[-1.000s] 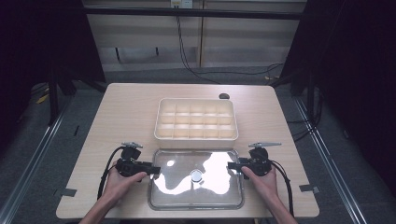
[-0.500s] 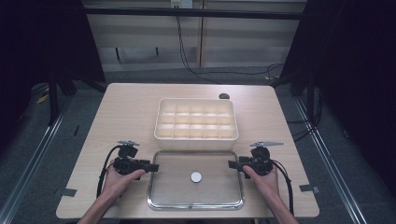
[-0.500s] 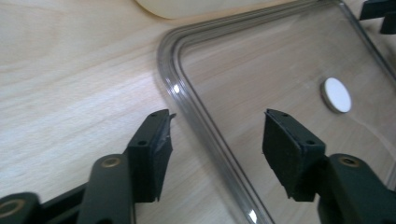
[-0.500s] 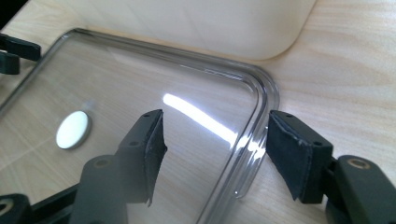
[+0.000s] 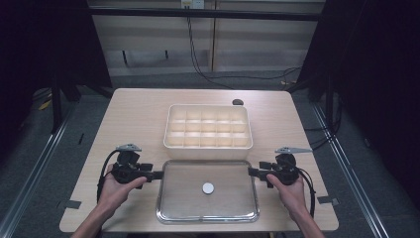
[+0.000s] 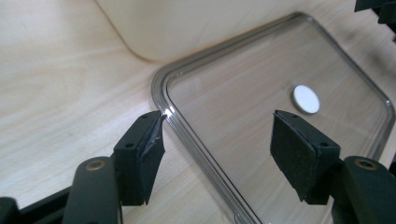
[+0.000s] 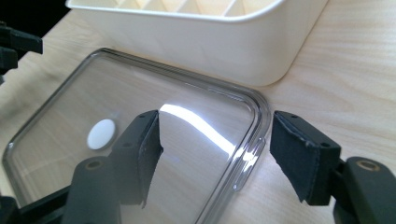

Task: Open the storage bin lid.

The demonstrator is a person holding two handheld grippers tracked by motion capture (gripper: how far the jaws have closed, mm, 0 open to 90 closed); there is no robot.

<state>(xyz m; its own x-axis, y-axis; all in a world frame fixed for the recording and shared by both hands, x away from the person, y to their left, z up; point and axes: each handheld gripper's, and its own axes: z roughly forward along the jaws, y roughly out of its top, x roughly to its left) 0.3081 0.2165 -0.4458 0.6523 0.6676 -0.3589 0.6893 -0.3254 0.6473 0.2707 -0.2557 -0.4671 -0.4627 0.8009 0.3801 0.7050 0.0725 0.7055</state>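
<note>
Clear, flat rectangular plastic lid [image 5: 208, 191] with rounded corners and a small white round disc [image 5: 208, 188] at its centre now lies flat on the light wooden table [image 5: 138, 114], near edge, just in front of the box. One second ago its surface threw broad glare, which suggests it was tilted or still settling; half a second ago the glare was gone, and it lies the same now. Left gripper [image 5: 157, 175] is at the lid's left edge, jaws apart: in the left gripper view [image 6: 217, 140] one pad sits over bare table just outside the rim, the other over the lid, and whether either touches the plastic I cannot tell. Right gripper [image 5: 251, 172] mirrors this at the right edge, also spread wide [image 7: 215, 140], straddling the rim without clamping. Both hands have stayed close to their positions over the last second. Judgement: the lid reads as released, set-down complete. Farther back, the cream plastic compartment box [image 5: 208, 126] stands uncovered, its cells apparently empty. A small dark round object [image 5: 237, 102] lies beyond the box.
</note>
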